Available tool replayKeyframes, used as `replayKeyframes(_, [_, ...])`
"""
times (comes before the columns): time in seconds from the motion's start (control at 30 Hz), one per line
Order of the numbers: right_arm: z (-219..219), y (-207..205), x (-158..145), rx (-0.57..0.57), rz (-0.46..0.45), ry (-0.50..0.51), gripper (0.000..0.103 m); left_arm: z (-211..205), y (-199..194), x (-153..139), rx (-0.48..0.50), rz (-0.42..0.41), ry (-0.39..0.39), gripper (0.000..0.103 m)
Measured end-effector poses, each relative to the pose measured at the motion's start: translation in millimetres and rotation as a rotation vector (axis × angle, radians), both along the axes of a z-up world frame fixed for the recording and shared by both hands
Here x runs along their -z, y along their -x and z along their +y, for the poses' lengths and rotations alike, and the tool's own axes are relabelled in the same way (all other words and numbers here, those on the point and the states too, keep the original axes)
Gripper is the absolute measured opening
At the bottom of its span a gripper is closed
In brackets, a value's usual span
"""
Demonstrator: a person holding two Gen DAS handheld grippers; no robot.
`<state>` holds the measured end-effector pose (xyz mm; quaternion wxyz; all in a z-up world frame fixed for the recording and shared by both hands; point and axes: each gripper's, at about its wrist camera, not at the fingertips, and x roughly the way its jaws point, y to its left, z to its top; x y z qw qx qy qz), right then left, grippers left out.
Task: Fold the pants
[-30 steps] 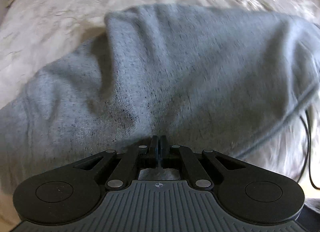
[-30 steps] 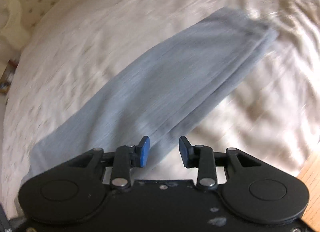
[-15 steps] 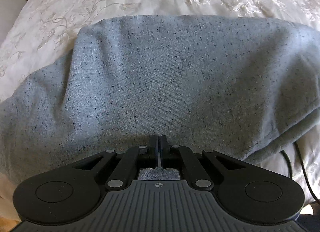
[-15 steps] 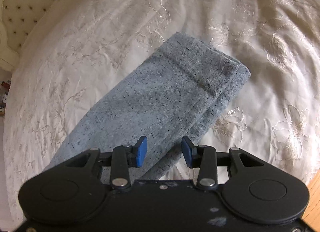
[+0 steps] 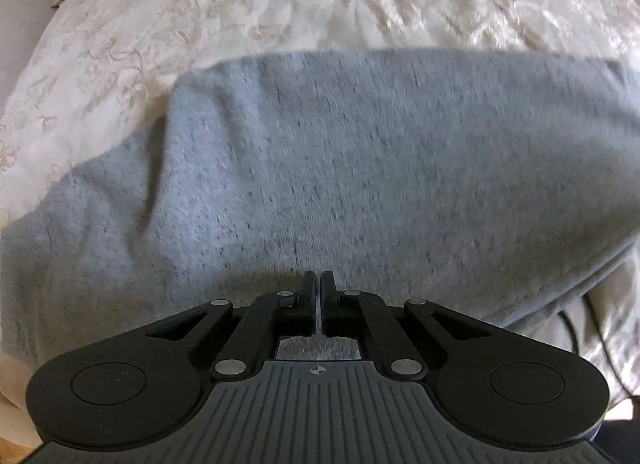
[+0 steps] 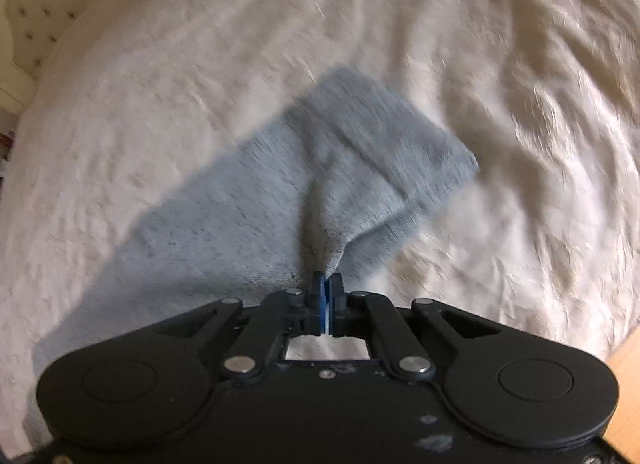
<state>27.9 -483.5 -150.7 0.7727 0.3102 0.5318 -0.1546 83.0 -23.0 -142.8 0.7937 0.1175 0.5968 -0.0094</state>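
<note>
The grey speckled knit pants [image 5: 360, 168] lie flat on the cream embroidered bedspread [image 5: 280, 4], legs stacked into one long strip. The right gripper [image 6: 327, 284] has just been closing; its blue fingers [image 6: 318, 296] now pinch a puckered ridge of cloth near the cuff end [image 6: 384, 136]. The left gripper [image 5: 319, 284] is clamped on the wide waist end, fabric between its fingers. The step looks like taking hold for the crosswise fold; next, the cuff end likely needs lifting and carrying toward the waist, keeping both layers together.
</note>
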Motion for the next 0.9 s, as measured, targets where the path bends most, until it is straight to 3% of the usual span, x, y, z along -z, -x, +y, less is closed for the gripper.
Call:
replayKeyframes(0.17, [3.8, -1.7, -5.6, -0.07, -0.031, 0.008, 0.003, -13.4, -1.8, -4.0, 0.003, -0.028, 0.024, 0.004])
replayKeyframes(0.3, [-9.1, 3.2, -12.3, -0.078, -0.039, -0.002, 0.005, -25.7, 2.7, 23.3, 0.036, 0.061, 0.007, 0.003])
replayKeyframes(0.43, [-27.6, 12.5, -28.2, -0.066, -0.067, 0.049, 0.019, -30.9, 12.9, 38.6, 0.105, 0.068, -0.069, 0.001])
replayKeyframes(0.47, [-32.4, 14.2, -33.9, -0.06, -0.082, 0.072, 0.031, -30.2, 13.7, 38.3, 0.106, 0.073, -0.07, 0.001])
replayKeyframes(0.5, [-39.1, 13.7, -38.8, -0.058, -0.096, 0.102, 0.036, -29.2, 13.8, 38.1, 0.102, 0.078, -0.066, 0.001])
replayKeyframes(0.7, [-63.0, -8.7, -27.2, -0.057, -0.089, 0.152, 0.045, -14.7, 14.6, 40.0, 0.051, 0.104, -0.039, 0.001])
replayKeyframes(0.77, [-69.8, -17.2, -20.0, -0.068, -0.087, 0.157, 0.064, -12.3, 16.5, 41.4, 0.052, 0.107, -0.043, 0.001])
replayKeyframes(0.9, [-77.3, -37.4, -4.3, -0.108, -0.057, 0.176, 0.064, -10.1, 14.0, 40.8, 0.042, 0.109, -0.044, 0.001])
